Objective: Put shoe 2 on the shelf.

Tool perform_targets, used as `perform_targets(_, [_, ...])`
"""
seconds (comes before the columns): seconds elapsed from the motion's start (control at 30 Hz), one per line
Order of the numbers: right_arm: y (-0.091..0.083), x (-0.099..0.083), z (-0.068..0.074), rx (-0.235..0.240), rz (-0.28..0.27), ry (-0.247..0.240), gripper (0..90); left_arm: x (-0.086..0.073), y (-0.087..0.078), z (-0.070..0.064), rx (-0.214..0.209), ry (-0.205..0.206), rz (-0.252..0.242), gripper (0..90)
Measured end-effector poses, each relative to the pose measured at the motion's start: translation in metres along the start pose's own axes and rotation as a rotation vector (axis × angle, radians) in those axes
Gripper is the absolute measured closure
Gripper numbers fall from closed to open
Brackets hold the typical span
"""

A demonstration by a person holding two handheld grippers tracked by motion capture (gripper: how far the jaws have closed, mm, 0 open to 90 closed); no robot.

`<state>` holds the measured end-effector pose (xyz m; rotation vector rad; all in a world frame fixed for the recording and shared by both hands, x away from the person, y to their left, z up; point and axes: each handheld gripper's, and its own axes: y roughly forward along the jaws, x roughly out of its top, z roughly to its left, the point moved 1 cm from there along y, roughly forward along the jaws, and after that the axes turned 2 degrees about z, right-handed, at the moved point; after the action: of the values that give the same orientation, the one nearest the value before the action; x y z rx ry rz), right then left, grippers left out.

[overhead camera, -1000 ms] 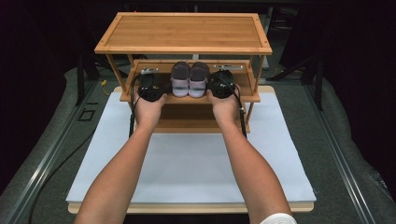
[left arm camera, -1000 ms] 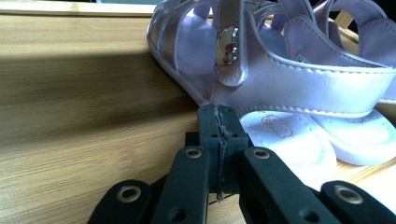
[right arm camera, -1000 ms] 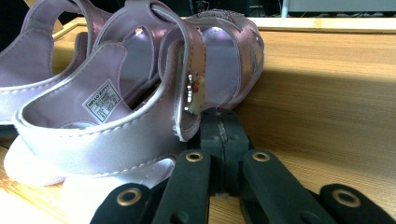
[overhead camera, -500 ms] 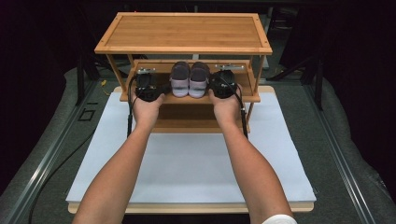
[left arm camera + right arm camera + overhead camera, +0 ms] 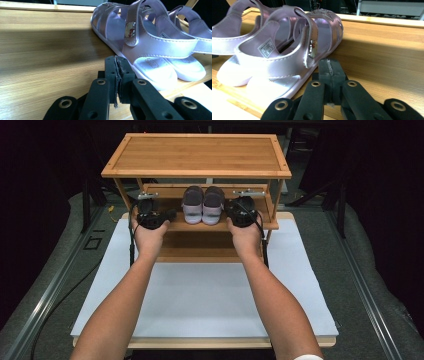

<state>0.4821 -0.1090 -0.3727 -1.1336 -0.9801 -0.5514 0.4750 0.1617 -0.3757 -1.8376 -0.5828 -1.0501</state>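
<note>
The left gripper (image 5: pixel 117 75) has its two black jaws pressed flat together, with nothing between them. The right gripper (image 5: pixel 329 75) is the same: jaws tight together, holding nothing.

In the left gripper view, the left sandal (image 5: pixel 140 42) sits just beside the jaws, up at about 1 o'clock, and whether it touches them cannot be told. In the right gripper view, the right sandal (image 5: pixel 284 55) sits just beside the jaws at about 10 o'clock.

From the high view, the two purple sandals stand side by side in the middle of the middle shelf (image 5: pixel 176 224) of a wooden rack (image 5: pixel 197 155). The left gripper (image 5: pixel 152 216) is at their 9 o'clock and the right gripper (image 5: pixel 241 212) at their 3 o'clock. The rack stands on a white board (image 5: pixel 200 305).
</note>
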Motion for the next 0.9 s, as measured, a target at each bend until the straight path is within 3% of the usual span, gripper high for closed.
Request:
perform_targets(0.13, [-0.008,-0.001,0.001,-0.013,0.002,-0.024,90.0,0.001,-0.008,0.001,-0.022,-0.003,0.003,86.9])
perform_targets(0.23, [-0.014,-0.004,0.001,-0.020,-0.004,-0.019,90.0,0.001,-0.018,-0.001,-0.029,0.023,0.009,85.1])
perform_targets(0.33, [-0.021,-0.007,0.001,0.016,-0.003,-0.005,89.0,0.000,-0.026,-0.004,-0.048,0.034,-0.002,83.1])
perform_targets(0.47, [-0.035,-0.013,0.003,0.050,-0.002,-0.031,86.7,-0.004,-0.039,-0.007,-0.075,0.064,0.004,80.9])
perform_targets(0.67, [-0.062,-0.026,0.004,0.090,0.008,-0.071,83.7,-0.022,-0.062,-0.008,-0.115,0.102,0.052,76.8])
perform_targets(0.73, [-0.071,-0.032,0.003,0.117,0.011,-0.078,81.9,-0.029,-0.069,-0.006,-0.123,0.107,0.043,73.3])
perform_targets(0.8, [-0.079,-0.038,0.003,0.110,0.017,-0.079,79.1,-0.037,-0.075,-0.005,-0.119,0.106,0.035,68.2])
perform_targets(0.83, [-0.082,-0.041,0.002,0.141,0.017,-0.082,77.3,-0.043,-0.079,-0.004,-0.116,0.110,0.034,66.6])
perform_targets(0.9, [-0.088,-0.049,0.001,0.140,0.022,-0.089,73.2,-0.054,-0.085,-0.002,-0.104,0.130,0.030,63.3])
